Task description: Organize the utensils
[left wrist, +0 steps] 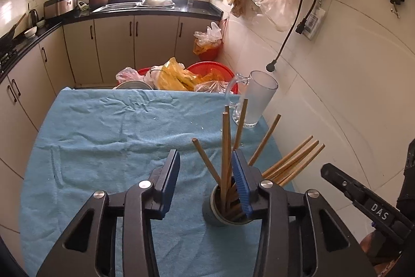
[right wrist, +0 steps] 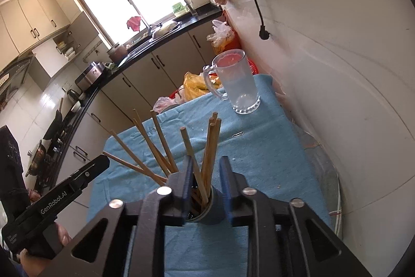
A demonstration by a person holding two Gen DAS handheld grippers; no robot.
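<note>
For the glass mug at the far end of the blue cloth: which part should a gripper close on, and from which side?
Probably the handle. The glass mug stands upright on the blue cloth, and its loop handle faces the open kitchen side, away from the wall. Come in from that side, jaws closing across the handle's thin bar; the body looks wide and slick.

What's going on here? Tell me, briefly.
A person is sorting wooden chopsticks that stand in a dark cup on a blue towel. The right gripper has its open fingers around several of them. The left gripper is open beside the cup. A glass mug stands behind.
</note>
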